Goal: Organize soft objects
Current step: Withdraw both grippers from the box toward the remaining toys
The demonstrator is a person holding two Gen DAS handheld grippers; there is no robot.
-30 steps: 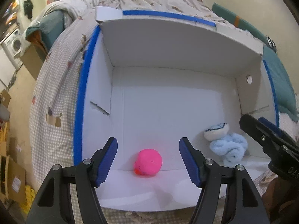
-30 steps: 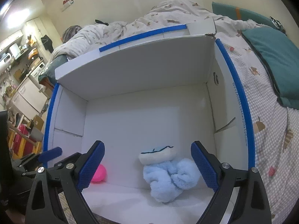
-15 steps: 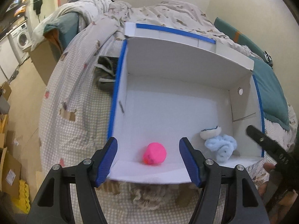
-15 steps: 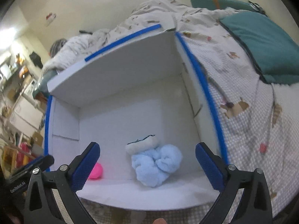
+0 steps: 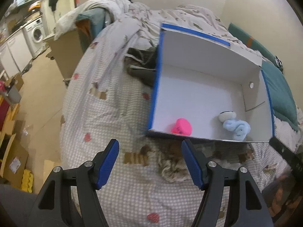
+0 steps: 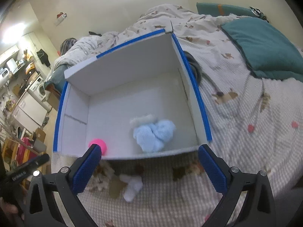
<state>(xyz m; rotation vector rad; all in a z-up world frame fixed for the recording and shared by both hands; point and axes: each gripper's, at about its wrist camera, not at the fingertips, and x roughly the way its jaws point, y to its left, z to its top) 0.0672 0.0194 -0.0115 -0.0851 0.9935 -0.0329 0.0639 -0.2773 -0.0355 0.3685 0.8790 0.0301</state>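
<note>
A white box with blue-taped rims [image 5: 198,87] [image 6: 132,87] lies open on the bed. Inside it sit a pink soft ball [image 5: 181,126] [image 6: 98,145] and a light blue fluffy toy [image 5: 236,126] [image 6: 153,132]. A beige fuzzy soft thing [image 5: 173,164] lies on the bedspread just before the box. My left gripper [image 5: 151,163] hangs open over the bedspread, its right finger beside that fuzzy thing. A small white soft object [image 6: 132,187] lies on the cover in front of the box, between the fingers of my open right gripper [image 6: 149,168].
A dark garment [image 5: 141,64] lies against the box's left side. Teal pillows [image 6: 265,47] rest at the right, and a dark item [image 6: 194,66] sits beside the box's right wall. The bed's left edge drops to a floor with cardboard boxes [image 5: 11,157] and a washing machine [image 5: 37,33].
Both grippers have drawn back from over the box, so its near rim and the bedspread in front now show. The fuzzy beige thing and the white object have come into view.
</note>
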